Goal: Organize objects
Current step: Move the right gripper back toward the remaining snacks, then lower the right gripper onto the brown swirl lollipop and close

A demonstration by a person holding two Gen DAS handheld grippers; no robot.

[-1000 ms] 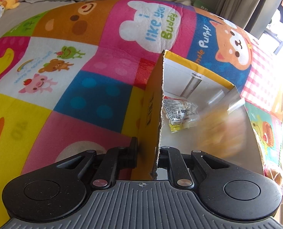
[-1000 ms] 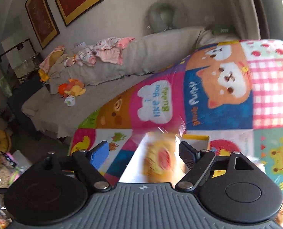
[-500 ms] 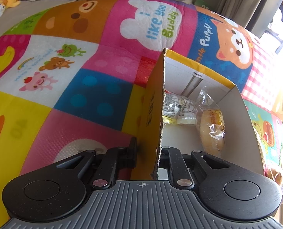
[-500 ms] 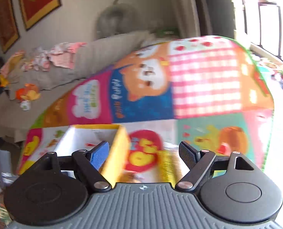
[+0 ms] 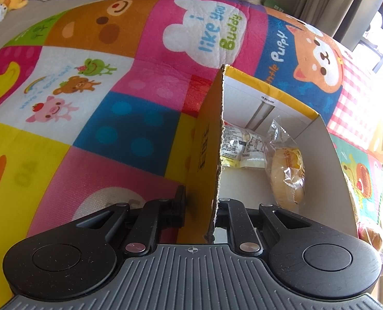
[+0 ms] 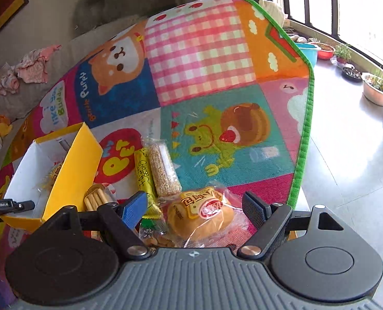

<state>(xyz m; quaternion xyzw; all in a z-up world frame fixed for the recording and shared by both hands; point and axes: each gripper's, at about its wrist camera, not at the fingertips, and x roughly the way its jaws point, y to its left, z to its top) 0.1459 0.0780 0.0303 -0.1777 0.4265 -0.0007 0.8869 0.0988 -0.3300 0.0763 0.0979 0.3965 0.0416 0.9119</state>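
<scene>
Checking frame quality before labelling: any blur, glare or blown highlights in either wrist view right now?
Left wrist view: sharp, box and wrapped bun crisp; the window at the right edge is blown out. Right wrist view: sharp too, bun label readable; the window and sunlit floor at right are overexposed, with some sheen on the wrapper. Both show strong fisheye bending of the mat.
</scene>
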